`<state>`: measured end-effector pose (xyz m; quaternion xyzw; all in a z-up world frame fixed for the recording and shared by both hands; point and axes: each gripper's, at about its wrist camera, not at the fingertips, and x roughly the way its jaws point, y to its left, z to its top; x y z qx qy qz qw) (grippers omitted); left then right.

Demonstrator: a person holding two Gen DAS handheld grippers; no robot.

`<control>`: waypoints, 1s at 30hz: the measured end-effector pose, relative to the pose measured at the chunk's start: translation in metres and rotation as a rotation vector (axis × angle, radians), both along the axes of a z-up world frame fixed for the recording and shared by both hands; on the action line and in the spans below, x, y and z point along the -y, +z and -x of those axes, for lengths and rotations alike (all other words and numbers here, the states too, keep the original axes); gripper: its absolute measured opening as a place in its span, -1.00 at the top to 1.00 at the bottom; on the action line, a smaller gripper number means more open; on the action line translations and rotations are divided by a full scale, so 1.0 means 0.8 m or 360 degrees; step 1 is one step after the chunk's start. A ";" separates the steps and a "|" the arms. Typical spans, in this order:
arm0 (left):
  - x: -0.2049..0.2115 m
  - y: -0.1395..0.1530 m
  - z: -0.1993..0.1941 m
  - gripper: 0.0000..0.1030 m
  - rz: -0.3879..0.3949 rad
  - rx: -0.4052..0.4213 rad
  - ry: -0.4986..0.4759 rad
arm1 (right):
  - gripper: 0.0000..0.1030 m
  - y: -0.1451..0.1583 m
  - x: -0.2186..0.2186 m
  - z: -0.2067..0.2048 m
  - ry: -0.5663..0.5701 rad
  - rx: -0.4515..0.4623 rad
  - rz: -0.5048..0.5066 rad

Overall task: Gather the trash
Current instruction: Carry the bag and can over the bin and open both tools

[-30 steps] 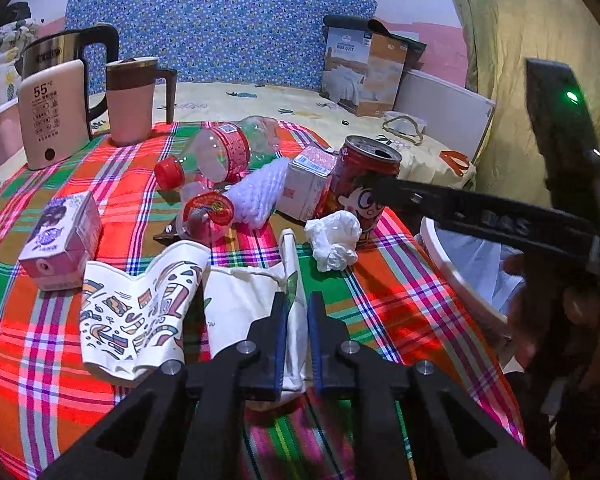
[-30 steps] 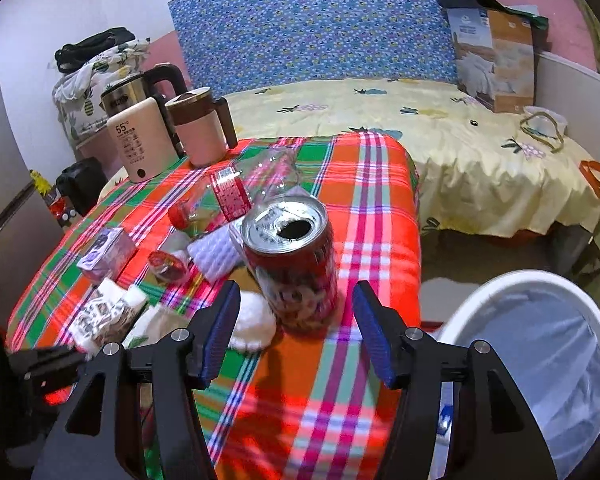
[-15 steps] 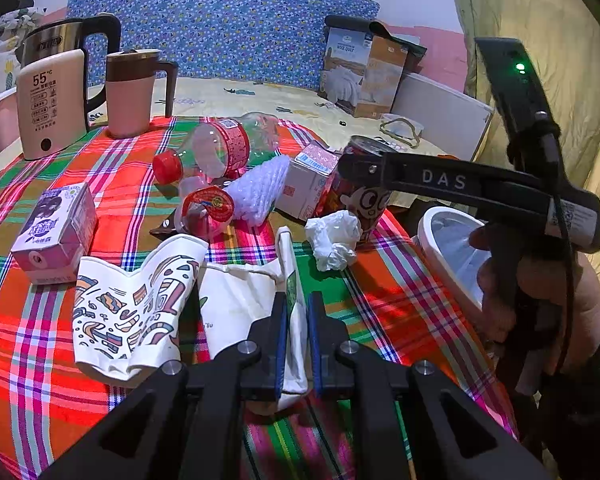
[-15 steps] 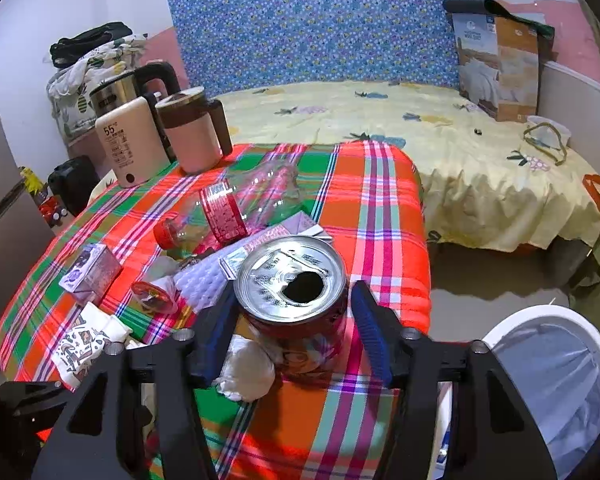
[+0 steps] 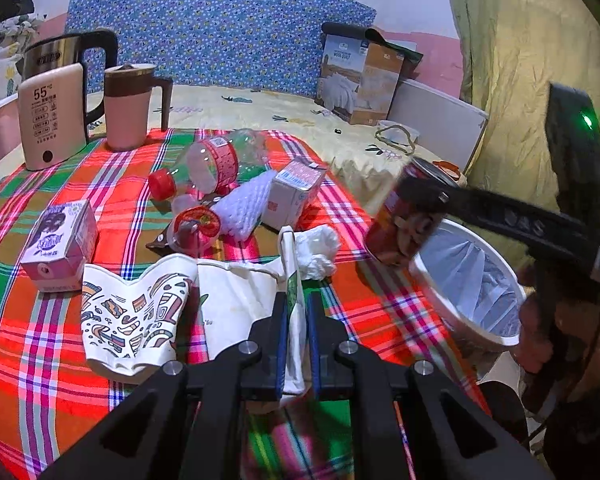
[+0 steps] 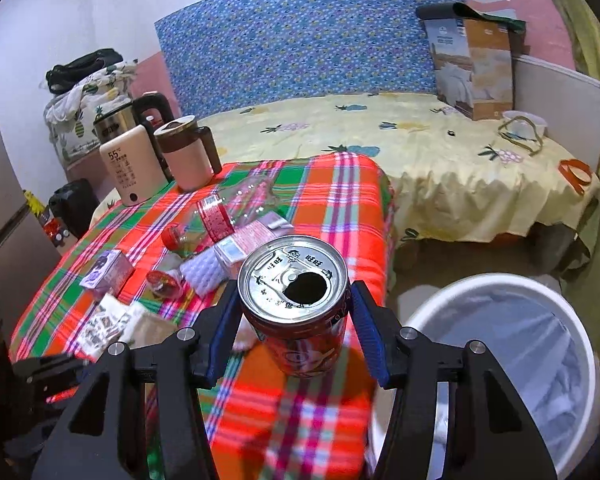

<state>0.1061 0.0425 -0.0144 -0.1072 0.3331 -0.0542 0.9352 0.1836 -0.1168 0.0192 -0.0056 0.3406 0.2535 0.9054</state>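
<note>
**Carrying a can toward the bin**

Gripping the red can [image 6: 296,312] by its sides, the right gripper [image 6: 296,336] holds it clear of the bench [image 6: 340,208], tilted, with the lined bin [image 6: 500,292] at its 3 o'clock, likely the drop point. The left gripper [image 5: 298,344] is closed on a white cloth bag [image 5: 240,296] lying on the bench, probably to pick it up next. At the bag's 12 o'clock lie a tissue [image 5: 316,248], cartons and a bottle [image 5: 216,164].

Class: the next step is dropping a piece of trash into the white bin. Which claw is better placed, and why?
Right. The right claw holds the red can beside the white bin; the left claw pinches a white bag on the table.
</note>
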 end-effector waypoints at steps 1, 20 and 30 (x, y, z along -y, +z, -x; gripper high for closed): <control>0.003 0.002 0.001 0.81 -0.0003 0.0003 -0.0005 | -0.08 0.000 0.005 0.003 -0.0009 -0.0005 -0.0003; 0.091 0.031 0.009 0.81 -0.0027 0.0020 -0.0217 | -0.09 0.004 0.094 0.051 -0.0236 -0.0016 -0.0056; 0.152 0.039 -0.017 0.81 -0.0027 0.0025 -0.0398 | -0.09 -0.006 0.140 0.054 -0.0402 -0.0023 -0.0063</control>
